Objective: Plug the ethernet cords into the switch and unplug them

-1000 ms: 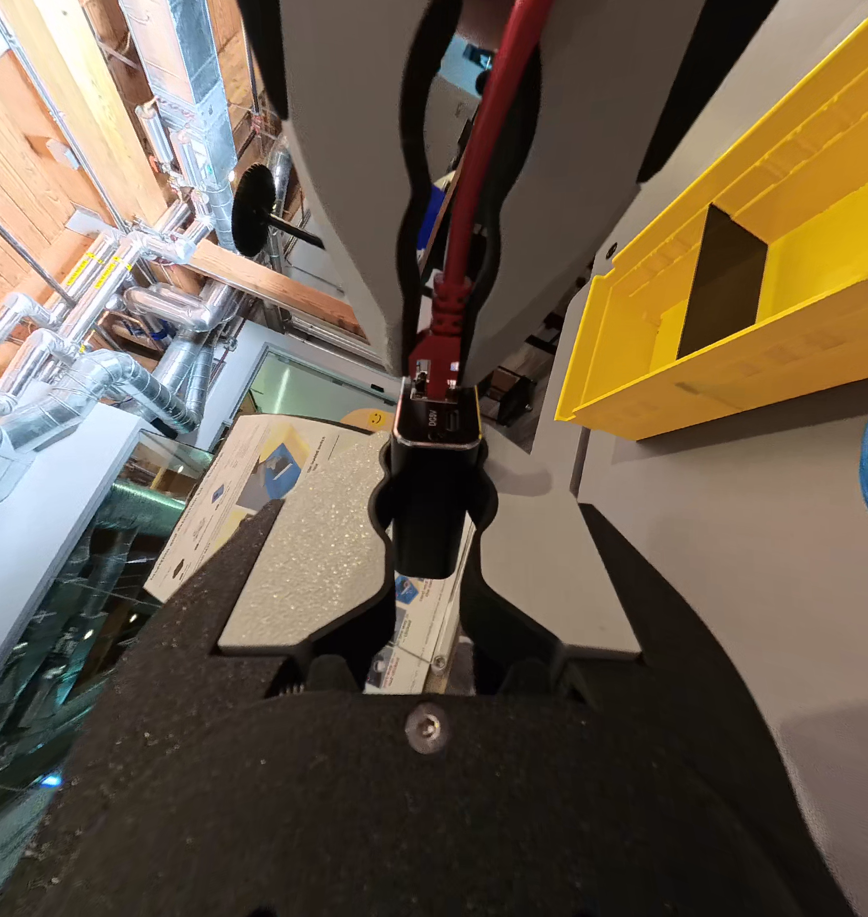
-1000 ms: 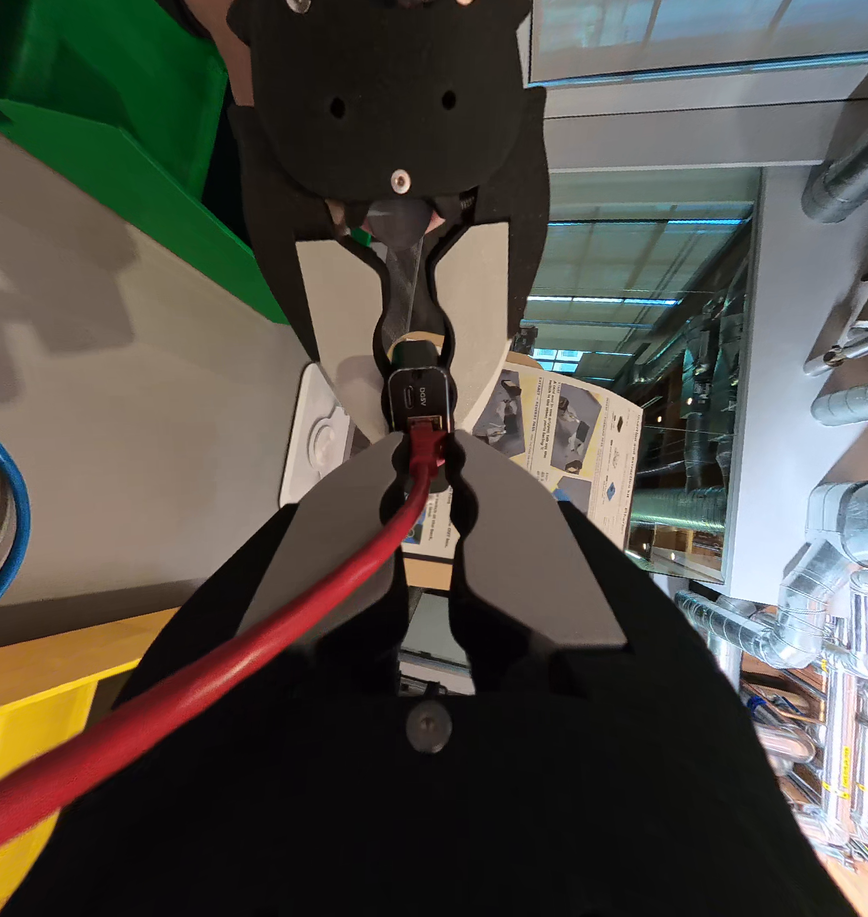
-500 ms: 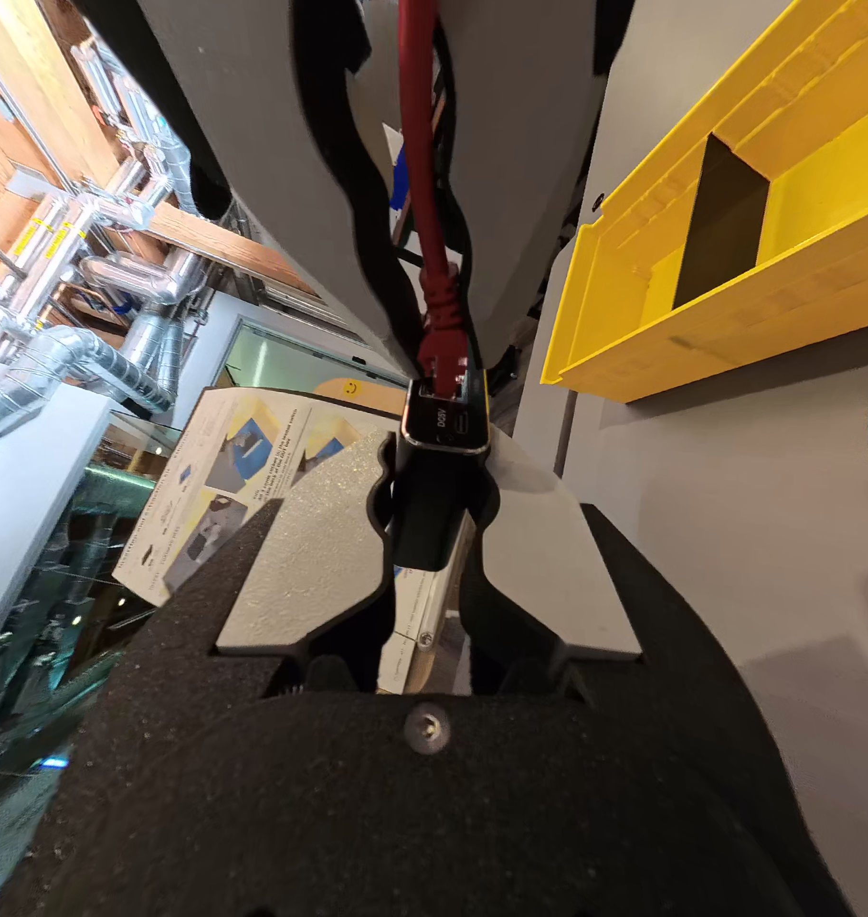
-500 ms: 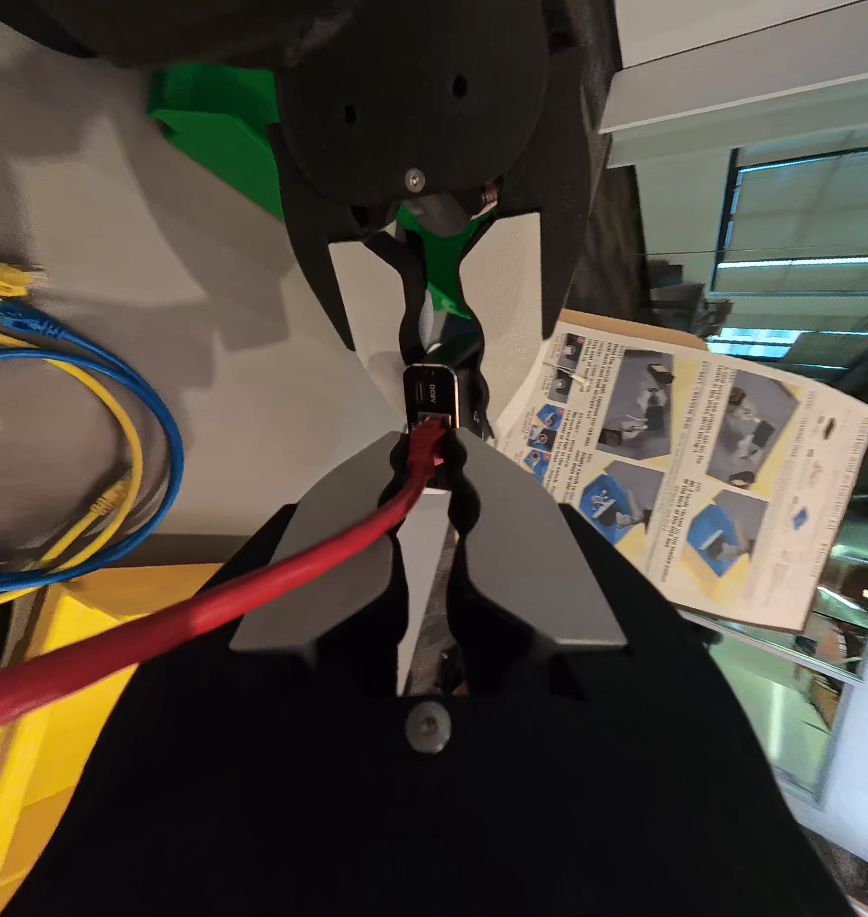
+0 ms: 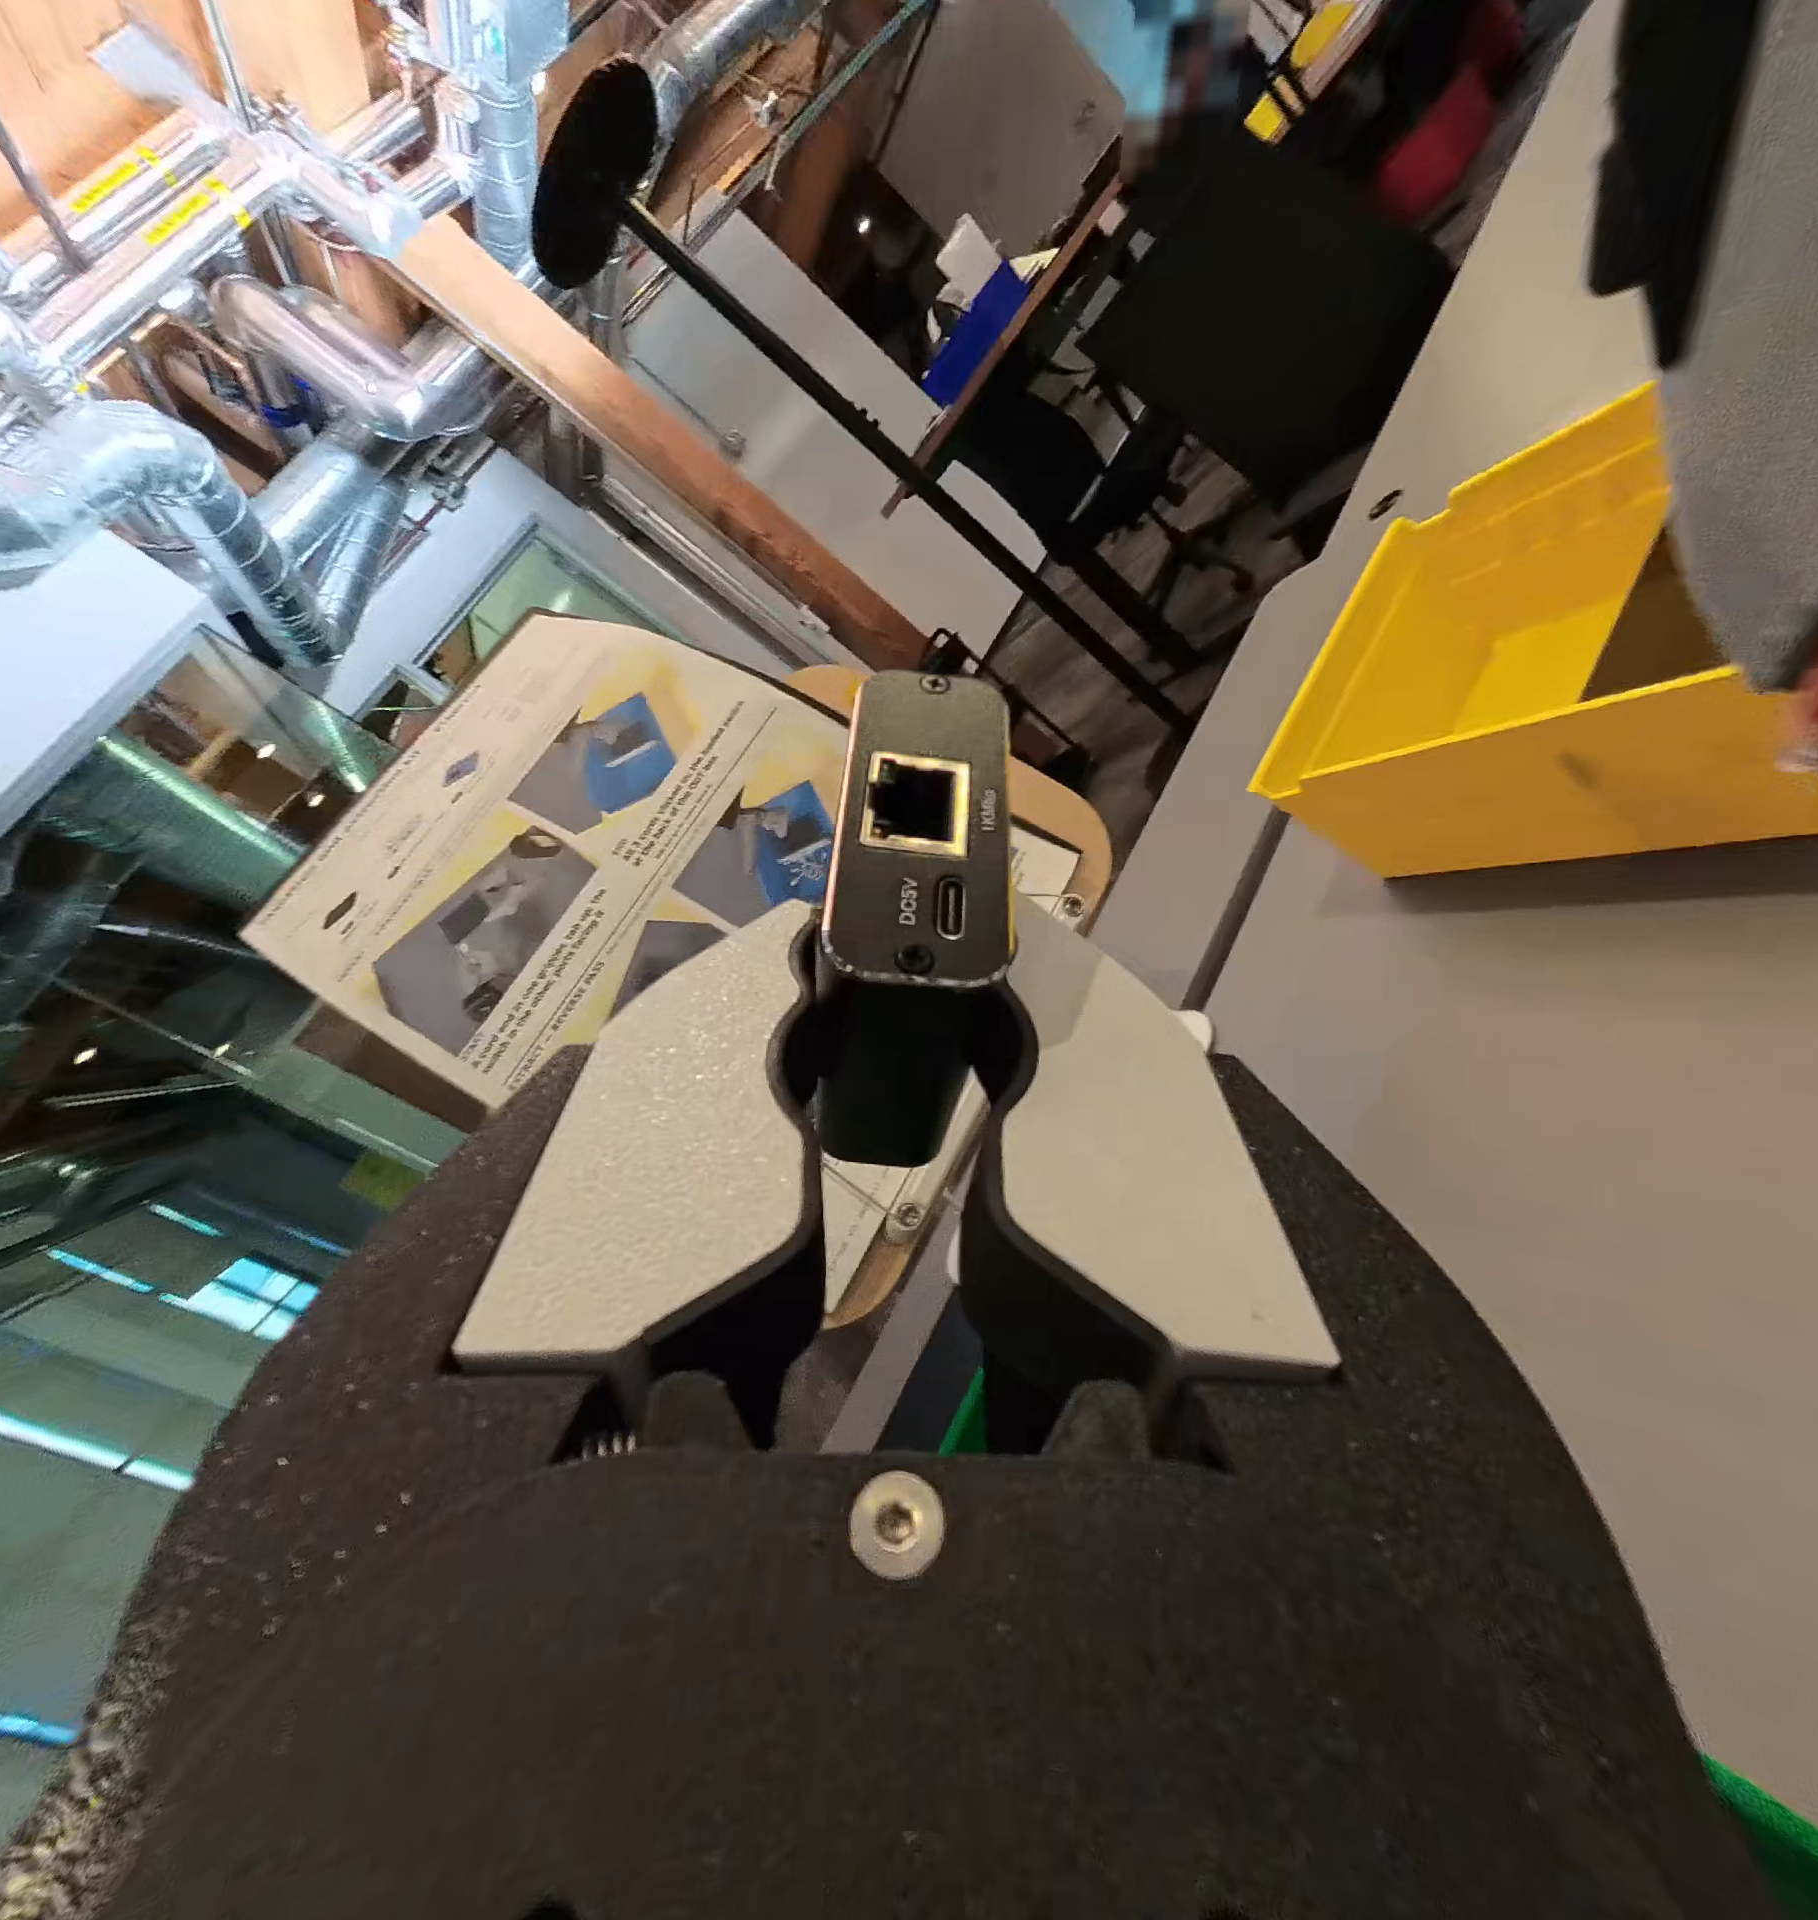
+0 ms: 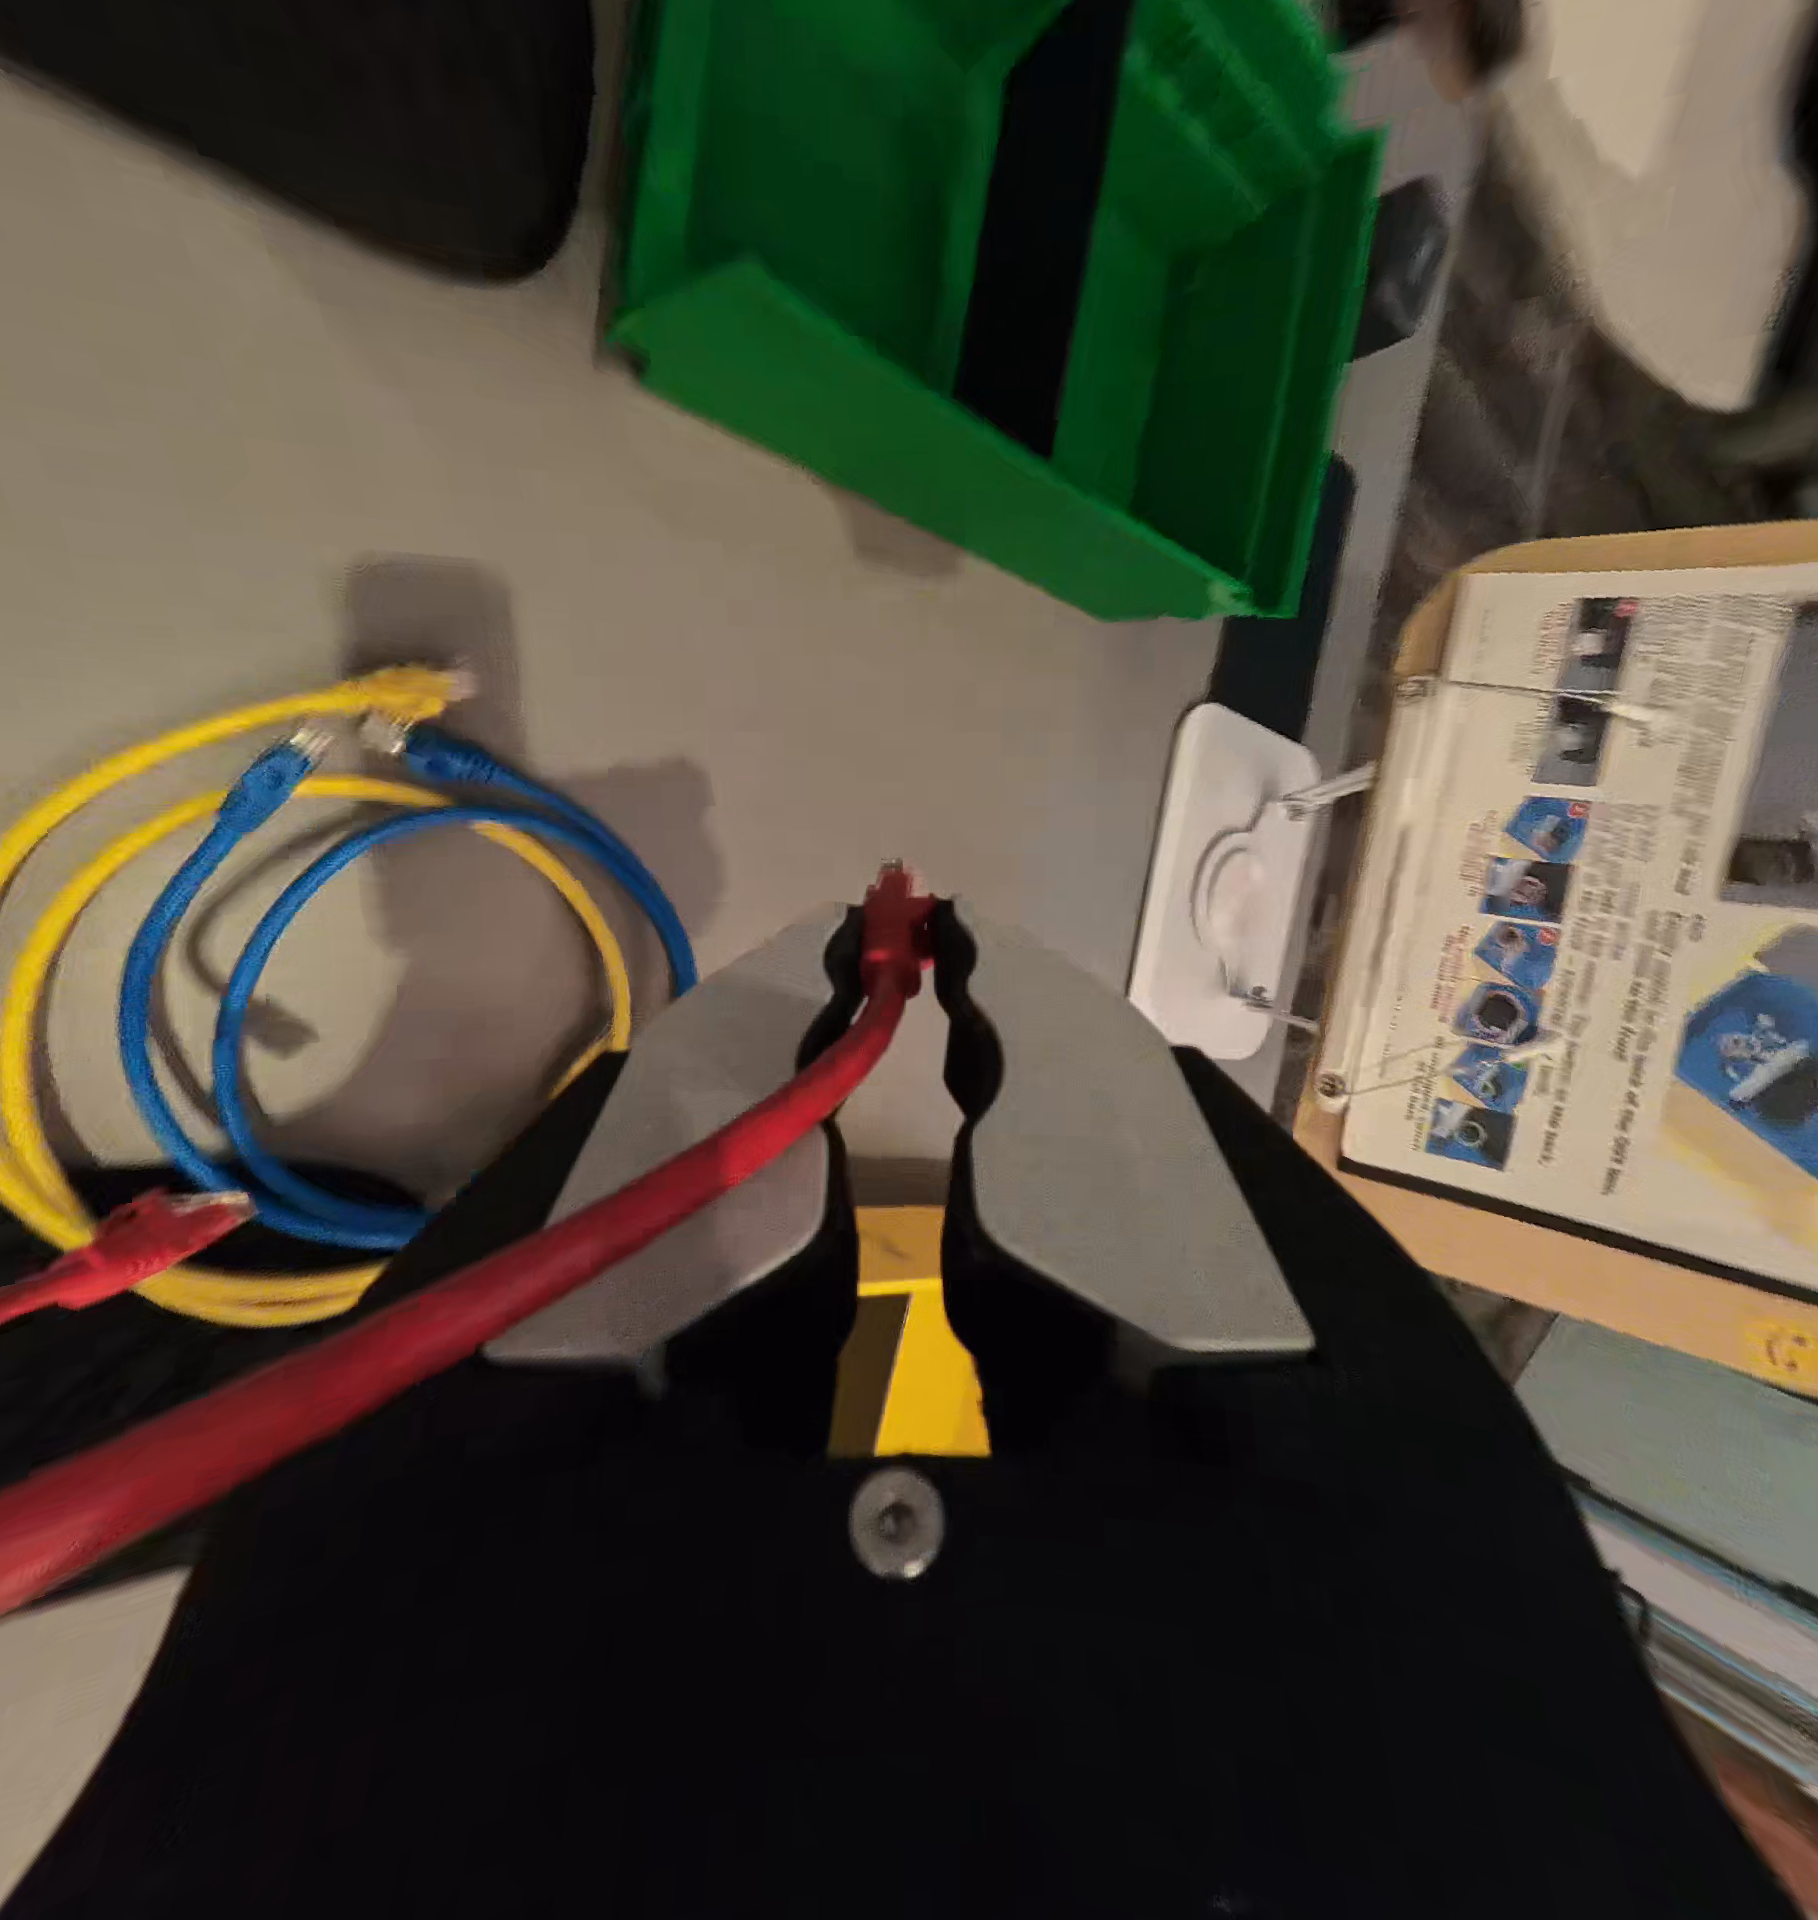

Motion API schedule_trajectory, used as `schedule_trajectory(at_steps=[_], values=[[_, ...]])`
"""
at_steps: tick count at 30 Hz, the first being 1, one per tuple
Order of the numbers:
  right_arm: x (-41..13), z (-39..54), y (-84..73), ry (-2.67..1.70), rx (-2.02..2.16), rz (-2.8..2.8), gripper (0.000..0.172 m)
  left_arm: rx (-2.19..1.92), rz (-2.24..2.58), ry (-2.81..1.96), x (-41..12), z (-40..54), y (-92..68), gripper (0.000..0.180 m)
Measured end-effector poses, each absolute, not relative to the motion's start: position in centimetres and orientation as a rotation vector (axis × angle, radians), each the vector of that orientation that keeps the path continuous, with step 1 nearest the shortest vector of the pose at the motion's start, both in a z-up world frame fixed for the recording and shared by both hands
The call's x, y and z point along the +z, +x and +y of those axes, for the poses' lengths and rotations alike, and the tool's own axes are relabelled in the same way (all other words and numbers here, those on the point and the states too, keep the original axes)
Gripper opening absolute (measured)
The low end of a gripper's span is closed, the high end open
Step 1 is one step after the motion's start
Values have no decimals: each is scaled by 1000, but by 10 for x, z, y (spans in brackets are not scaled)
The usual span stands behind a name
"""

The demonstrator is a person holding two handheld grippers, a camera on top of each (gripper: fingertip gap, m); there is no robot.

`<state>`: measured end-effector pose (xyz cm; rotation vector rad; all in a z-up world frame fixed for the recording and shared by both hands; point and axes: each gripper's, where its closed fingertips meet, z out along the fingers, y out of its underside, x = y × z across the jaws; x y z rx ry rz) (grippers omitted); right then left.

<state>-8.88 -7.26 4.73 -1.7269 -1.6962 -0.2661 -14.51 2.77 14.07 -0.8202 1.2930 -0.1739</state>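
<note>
The left gripper (image 5: pixel 910 997) clamped the black switch (image 5: pixel 920 831) (port empty); the right gripper (image 6: pixel 894 935) pinched the red cord's plug (image 6: pixel 892 920), best lowered gently beside the coiled cords (image 6: pixel 292 935)

We've got a switch (image 5: pixel 920 831) with a matt black face that looks like brushed metal, port rimmed in shiny metal. The left gripper (image 5: pixel 910 997) is grainy black foam-like stuff with speckled grey plates. The red cord (image 6: pixel 593 1236) looks like smooth rubbery plastic. The green bin (image 6: pixel 884 395) and yellow bin (image 5: pixel 1570 769) are glossy moulded plastic. The table (image 6: pixel 261 436) is matt grey, and the instruction sheet (image 5: pixel 531 852) is printed paper.
</note>
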Motion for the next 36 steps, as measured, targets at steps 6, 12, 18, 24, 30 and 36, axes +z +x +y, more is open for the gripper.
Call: schedule_trajectory(at_steps=[6,12,18,24,30,36], values=[[20,-60,-10,-2161,-565,-1495,15,-182,1296,-880,140,30,-148,25],[-27,-63,19,-2542,-702,-1430,15,-49,1398,-960,118,41,-147,26],[-32,-64,31,-2594,-641,-1315,15,-61,1474,-963,107,37,-144,26],[-23,-72,42,-2585,-638,-1253,15,-49,1552,-963,90,34,-130,26],[-12,-86,67,-2706,-596,-1068,15,-5,1612,-973,75,33,-123,26],[-10,-93,71,-2709,-592,-1036,15,30,1647,-986,65,34,-119,26]])
